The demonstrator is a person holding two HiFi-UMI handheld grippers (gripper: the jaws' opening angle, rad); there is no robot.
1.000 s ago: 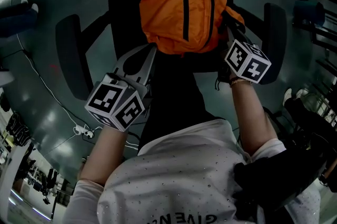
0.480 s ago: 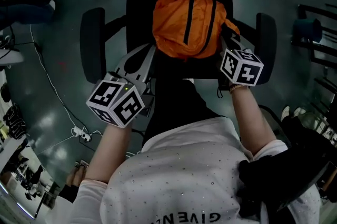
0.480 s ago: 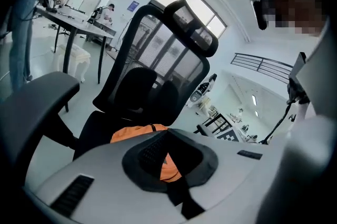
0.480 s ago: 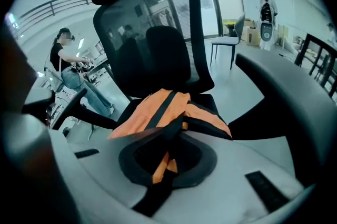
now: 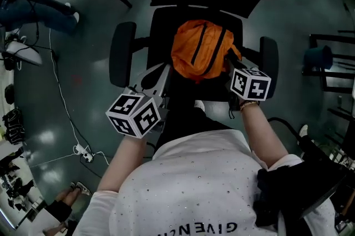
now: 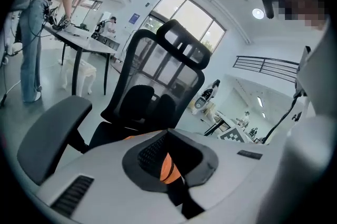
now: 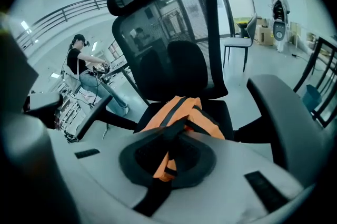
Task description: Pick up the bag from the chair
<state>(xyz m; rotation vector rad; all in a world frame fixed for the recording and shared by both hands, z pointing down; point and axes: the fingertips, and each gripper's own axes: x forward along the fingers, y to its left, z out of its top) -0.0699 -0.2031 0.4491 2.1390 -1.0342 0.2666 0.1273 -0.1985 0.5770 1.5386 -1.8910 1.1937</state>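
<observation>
Bag [image 5: 201,49], orange, I had it clenched in left gripper [image 6: 169,171] and right gripper [image 7: 167,161], right jaws just tightened, chair [image 5: 123,53] beyond.

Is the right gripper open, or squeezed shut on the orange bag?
Shut on it. In the right gripper view, the right gripper has just closed its jaws further, pinching the orange fabric bag between them.

Black-striped orange bag [image 5: 201,49], black chair [image 5: 122,54]
</observation>
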